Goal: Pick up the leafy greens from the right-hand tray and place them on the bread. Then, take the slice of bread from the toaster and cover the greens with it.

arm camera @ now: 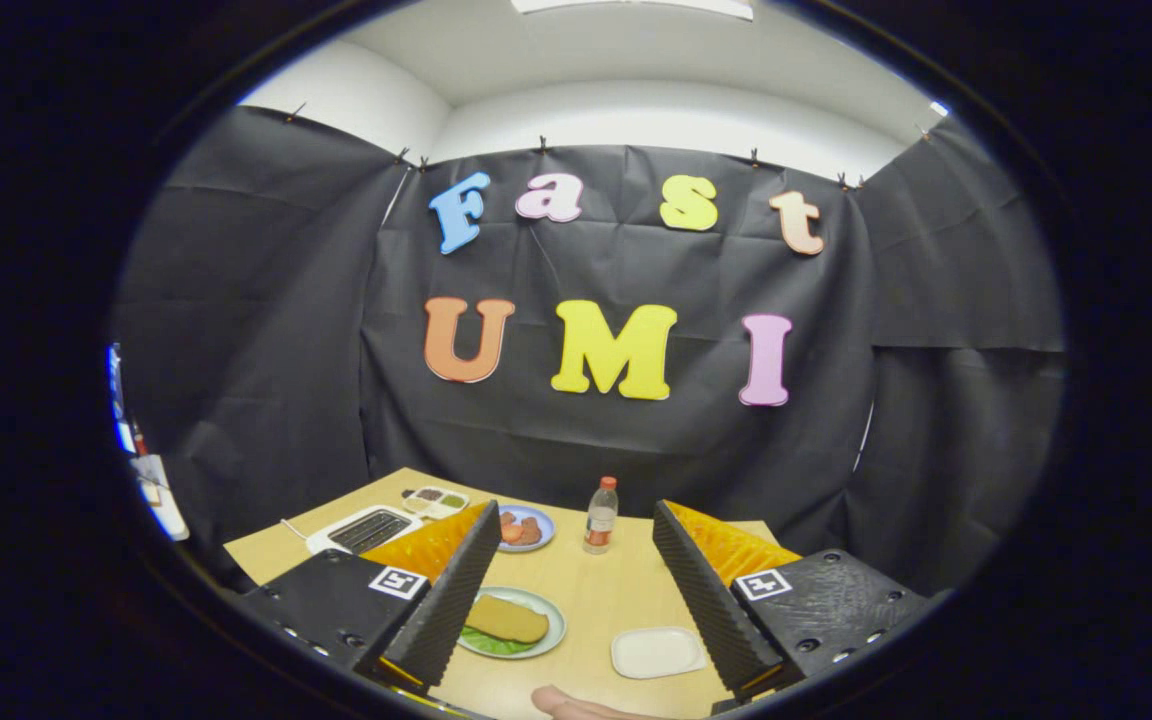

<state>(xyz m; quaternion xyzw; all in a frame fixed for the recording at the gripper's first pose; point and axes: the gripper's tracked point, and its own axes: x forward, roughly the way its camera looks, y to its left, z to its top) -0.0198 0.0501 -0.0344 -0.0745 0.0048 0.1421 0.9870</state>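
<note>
A: Gripper view first. What are the tongs doing?

B: Held up above the counter, fingers spread wide apart, nothing btwn them being gripped. They angle fwd and a bit downward over the wooden top.

A: And the sandwich stuff?

B: Plate sits just inside the left finger, partly tucked behind it. A bread slice lies flat on it, w/ leafy greens poking out from under the slice at the near edge. So bread's on top of the greens.

A: The tray?

B: White tray lies near the right finger, beside the plate but not touching it.

A: Toaster?

B: White toaster is beyond the left finger, toward the counter's far left. Can't tell what's in the slots. Behind it, a small dish w/ compartments.

A: Anything else out there?

B: A plate w/ reddish pieces beyond the fingers, and a bottle upright next to it, near the back edge. Also a bit of a person's hand right under the tongs, close in.
</note>
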